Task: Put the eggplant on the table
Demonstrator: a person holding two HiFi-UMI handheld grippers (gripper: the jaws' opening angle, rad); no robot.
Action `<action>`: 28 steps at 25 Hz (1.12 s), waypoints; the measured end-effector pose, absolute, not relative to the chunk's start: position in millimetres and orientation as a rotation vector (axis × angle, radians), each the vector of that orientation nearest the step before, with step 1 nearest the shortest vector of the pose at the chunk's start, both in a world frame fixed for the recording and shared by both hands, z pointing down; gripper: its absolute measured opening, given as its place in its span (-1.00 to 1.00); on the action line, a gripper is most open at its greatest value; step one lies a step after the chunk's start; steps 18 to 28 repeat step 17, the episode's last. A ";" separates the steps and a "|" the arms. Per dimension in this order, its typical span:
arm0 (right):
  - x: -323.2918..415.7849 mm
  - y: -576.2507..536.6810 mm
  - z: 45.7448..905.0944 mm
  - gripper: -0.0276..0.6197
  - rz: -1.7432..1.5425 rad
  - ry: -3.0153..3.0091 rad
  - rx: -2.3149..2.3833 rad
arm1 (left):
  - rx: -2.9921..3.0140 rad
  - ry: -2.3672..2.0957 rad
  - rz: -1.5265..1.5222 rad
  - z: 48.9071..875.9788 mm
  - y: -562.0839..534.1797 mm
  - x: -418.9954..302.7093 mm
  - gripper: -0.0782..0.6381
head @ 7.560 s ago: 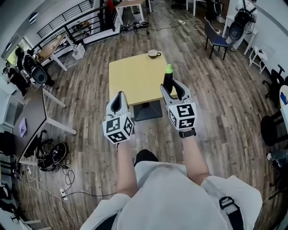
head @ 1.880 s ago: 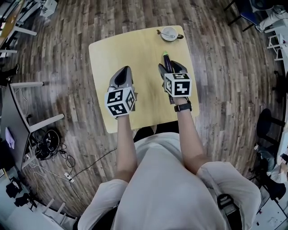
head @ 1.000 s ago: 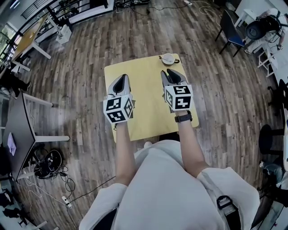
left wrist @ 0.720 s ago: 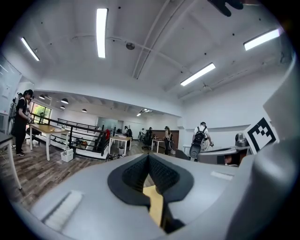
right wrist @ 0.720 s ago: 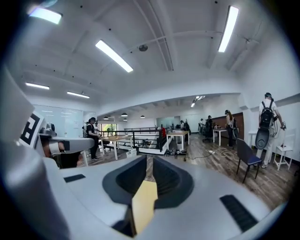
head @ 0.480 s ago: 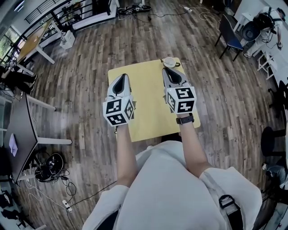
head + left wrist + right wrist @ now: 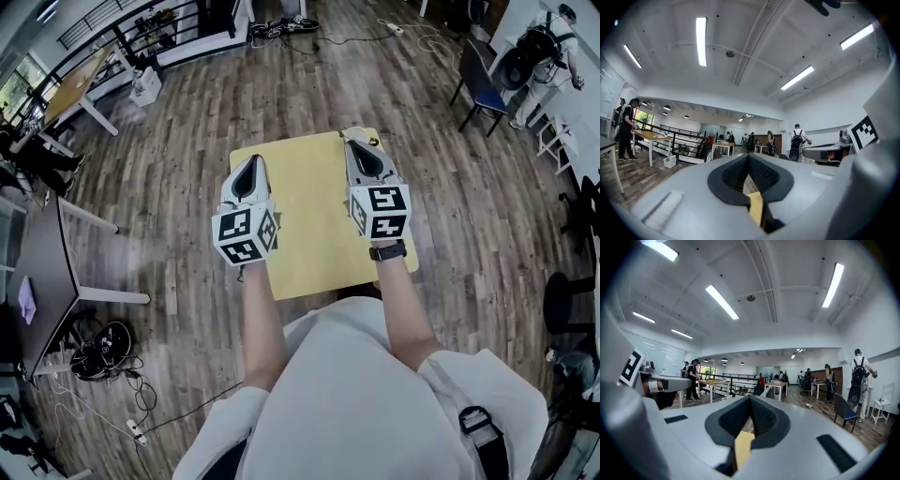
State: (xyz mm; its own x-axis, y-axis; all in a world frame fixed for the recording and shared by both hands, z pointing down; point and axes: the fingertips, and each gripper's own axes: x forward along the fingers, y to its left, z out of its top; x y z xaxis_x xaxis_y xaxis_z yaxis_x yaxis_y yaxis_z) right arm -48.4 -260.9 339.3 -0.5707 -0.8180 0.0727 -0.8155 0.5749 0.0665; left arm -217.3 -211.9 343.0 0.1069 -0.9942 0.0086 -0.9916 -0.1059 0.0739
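Observation:
In the head view both grippers are held level above the small yellow table [image 7: 300, 234]. My right gripper [image 7: 359, 145] hangs over the table's far right corner, jaws shut with nothing between them. My left gripper [image 7: 251, 161] is over the table's left side, likewise shut and empty. In the left gripper view the left gripper [image 7: 749, 157] points out across the room, its tips meeting. The right gripper [image 7: 750, 398] looks the same in the right gripper view. No eggplant shows in any current view; the table under the right gripper is hidden.
A sliver of the cup [image 7: 375, 142] peeks out beside the right gripper's tip. Wooden floor surrounds the table. A blue chair [image 7: 478, 80] stands at the far right, a dark desk [image 7: 37, 281] at the left. People stand far off in the room.
Earlier the right gripper held the eggplant over the table. Its jaws have since closed empty, both grippers have risen, and the eggplant and most of the cup are now hidden.

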 end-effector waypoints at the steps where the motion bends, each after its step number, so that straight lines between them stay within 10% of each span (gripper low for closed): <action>1: -49.4 -260.9 340.5 -0.88 -0.040 -2.699 1.403 | 2.291 -2.059 -0.066 342.9 -212.0 -218.4 -0.76; 28: -60.9 -281.4 358.3 -0.88 -0.121 -2.604 1.383 | 2.256 -2.021 -0.067 365.3 -238.0 -237.1 -0.76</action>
